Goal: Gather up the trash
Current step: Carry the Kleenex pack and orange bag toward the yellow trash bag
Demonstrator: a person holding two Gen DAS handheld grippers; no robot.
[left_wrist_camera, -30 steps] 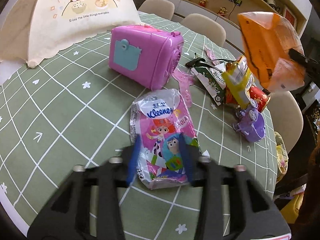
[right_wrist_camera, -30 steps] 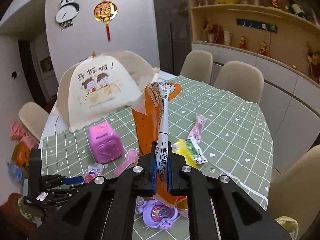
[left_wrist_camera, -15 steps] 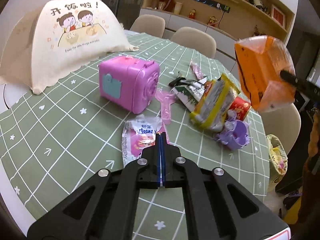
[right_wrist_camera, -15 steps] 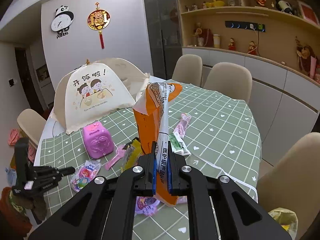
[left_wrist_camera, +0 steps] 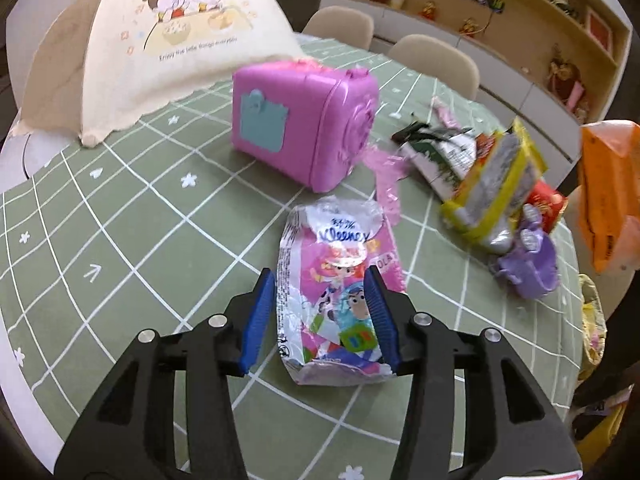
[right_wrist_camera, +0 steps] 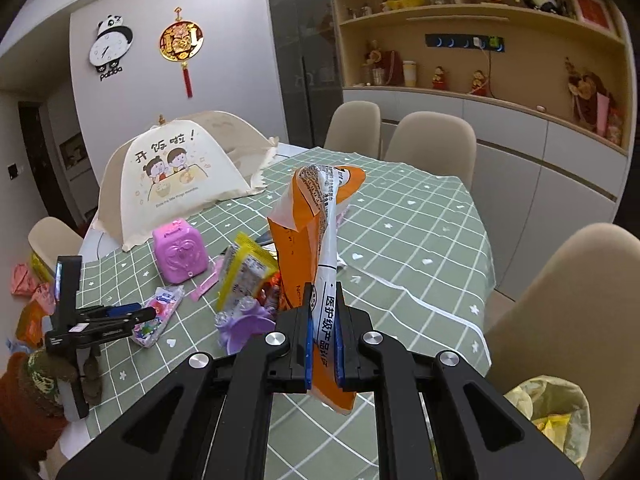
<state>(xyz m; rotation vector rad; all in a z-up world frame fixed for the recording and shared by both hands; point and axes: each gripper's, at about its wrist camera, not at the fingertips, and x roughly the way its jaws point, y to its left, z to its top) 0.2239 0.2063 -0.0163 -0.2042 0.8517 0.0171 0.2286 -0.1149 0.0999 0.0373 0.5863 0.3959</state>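
A pink Kleenex tissue pack (left_wrist_camera: 336,264) lies flat on the green checked tablecloth (left_wrist_camera: 120,240). My left gripper (left_wrist_camera: 320,312) straddles the pack's near half. Its jaws are opening; the left pad (left_wrist_camera: 260,316) stands clear of the pack and the right one is at its edge. The right wrist view shows the same gripper (right_wrist_camera: 136,312) low over the pack (right_wrist_camera: 158,312). My right gripper (right_wrist_camera: 322,340) is shut on an orange and white plastic wrapper (right_wrist_camera: 308,232), held upright above the table edge. That wrapper (left_wrist_camera: 608,188) hangs at the right in the left wrist view.
A pink toy box (left_wrist_camera: 304,120) and a cream food cover (left_wrist_camera: 180,40) stand behind the pack. Yellow, green and red wrappers (left_wrist_camera: 496,188) and a purple toy (left_wrist_camera: 528,264) lie to the right. A bin with a yellow bag (right_wrist_camera: 552,412) stands by a chair (right_wrist_camera: 568,300).
The left gripper closed empty above the pack's near end, then opened and came down around the pack. The right gripper drew back with the orange wrapper, bringing the bin into view.
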